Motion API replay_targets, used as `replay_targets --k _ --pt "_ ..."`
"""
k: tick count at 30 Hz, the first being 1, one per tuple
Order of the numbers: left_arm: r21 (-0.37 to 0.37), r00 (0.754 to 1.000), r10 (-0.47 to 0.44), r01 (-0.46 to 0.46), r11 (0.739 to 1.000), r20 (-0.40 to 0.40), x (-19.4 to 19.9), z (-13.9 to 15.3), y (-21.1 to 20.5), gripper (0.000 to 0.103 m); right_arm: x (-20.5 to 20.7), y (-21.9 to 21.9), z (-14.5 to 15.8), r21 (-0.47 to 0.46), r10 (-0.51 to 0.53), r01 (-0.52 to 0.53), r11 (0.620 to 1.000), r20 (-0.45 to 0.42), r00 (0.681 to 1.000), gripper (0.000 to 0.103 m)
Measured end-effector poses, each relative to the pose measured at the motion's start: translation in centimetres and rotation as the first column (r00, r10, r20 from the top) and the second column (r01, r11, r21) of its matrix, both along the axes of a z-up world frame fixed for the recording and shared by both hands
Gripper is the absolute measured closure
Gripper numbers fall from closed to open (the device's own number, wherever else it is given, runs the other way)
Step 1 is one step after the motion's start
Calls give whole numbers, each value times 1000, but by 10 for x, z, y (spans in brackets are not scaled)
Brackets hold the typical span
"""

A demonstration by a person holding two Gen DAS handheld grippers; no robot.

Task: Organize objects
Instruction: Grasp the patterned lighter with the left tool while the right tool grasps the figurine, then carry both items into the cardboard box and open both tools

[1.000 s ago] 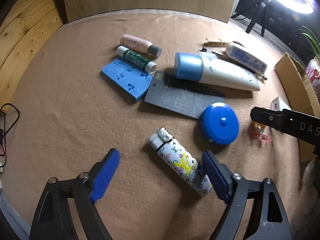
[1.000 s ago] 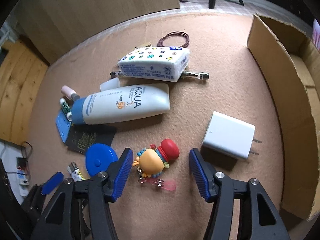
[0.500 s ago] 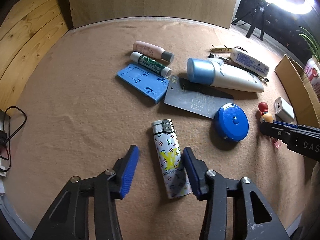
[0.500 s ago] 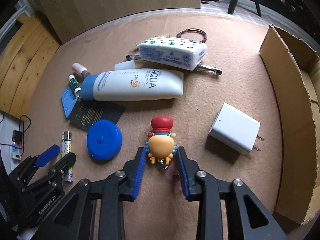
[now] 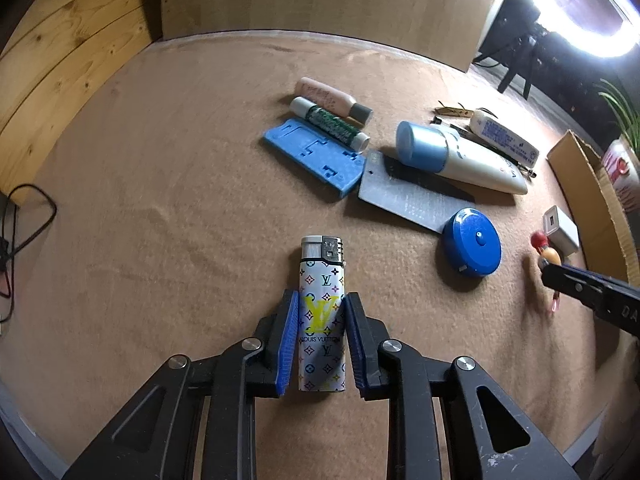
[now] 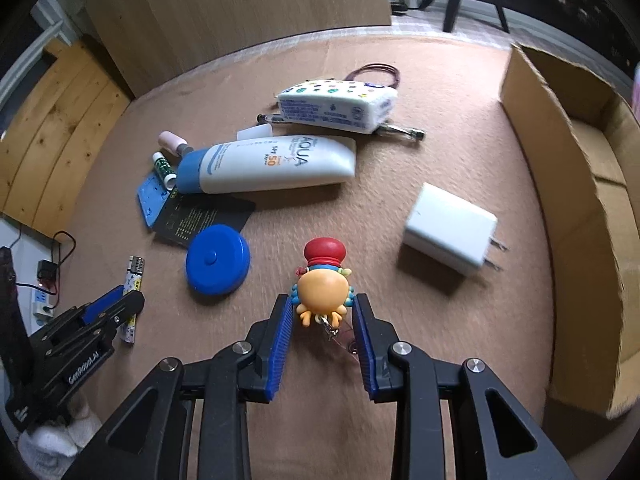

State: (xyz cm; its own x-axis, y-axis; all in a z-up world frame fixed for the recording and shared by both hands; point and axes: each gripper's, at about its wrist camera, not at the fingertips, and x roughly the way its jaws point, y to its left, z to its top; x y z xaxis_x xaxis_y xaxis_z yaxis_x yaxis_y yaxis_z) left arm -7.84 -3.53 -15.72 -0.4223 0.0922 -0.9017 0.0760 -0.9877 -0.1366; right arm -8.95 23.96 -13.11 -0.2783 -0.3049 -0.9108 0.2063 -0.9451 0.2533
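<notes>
A white lighter [image 5: 322, 276] with a coloured monogram print lies on the tan felt table, pointing away from me. My left gripper [image 5: 322, 296] is closing on it, and both blue pads touch its sides. An orange toy figure [image 6: 322, 284] with a red cap and a keyring sits between the pads of my right gripper [image 6: 323, 300], which is shut on its body. In the right wrist view the left gripper [image 6: 120, 304] shows at the lower left, with the lighter [image 6: 134, 276] in it. In the left wrist view the right gripper [image 5: 560, 276] reaches in from the right.
A cardboard box [image 6: 560, 184] stands open along the right. On the felt lie a white charger [image 6: 448, 236], a blue round tape measure [image 6: 218, 260], a sunscreen tube [image 6: 272, 164], a tissue pack [image 6: 336, 104], a black card [image 5: 408, 200], a blue stand [image 5: 316, 156] and two small tubes. Cables lie past the left edge.
Both grippers went from wide open to closed around their objects. The lighter turned from slanted to straight between the left pads. The toy turned upright between the right pads.
</notes>
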Motion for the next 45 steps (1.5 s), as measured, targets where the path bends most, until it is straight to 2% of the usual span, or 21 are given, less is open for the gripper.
replay_targets --k 5,7,14,21,32,38,45 --pt "54 999 32 -33 998 15 8 3 -11 78 12 13 13 -26 -19 19 999 -18 1000 75" --pt "55 999 32 -32 998 8 12 8 -10 78 17 18 21 -31 -24 22 999 -37 999 75" --pt "69 999 -16 19 997 -50 12 36 15 78 28 54 51 -43 -69 65 997 -112 991 75" --pt "87 983 -136 147 985 -120 -7 66 84 78 26 109 73 -7 -150 152 988 -184 971 75" --pt "87 922 -327 351 933 -207 -39 96 226 78 4 192 69 43 -265 279 959 -207 942 75" --pt "78 888 -400 426 901 -226 -52 105 292 78 -5 216 57 48 -287 301 952 -192 939 75" --pt "65 863 -456 479 875 -219 -65 101 341 78 -11 227 50 49 -288 302 952 -184 940 75"
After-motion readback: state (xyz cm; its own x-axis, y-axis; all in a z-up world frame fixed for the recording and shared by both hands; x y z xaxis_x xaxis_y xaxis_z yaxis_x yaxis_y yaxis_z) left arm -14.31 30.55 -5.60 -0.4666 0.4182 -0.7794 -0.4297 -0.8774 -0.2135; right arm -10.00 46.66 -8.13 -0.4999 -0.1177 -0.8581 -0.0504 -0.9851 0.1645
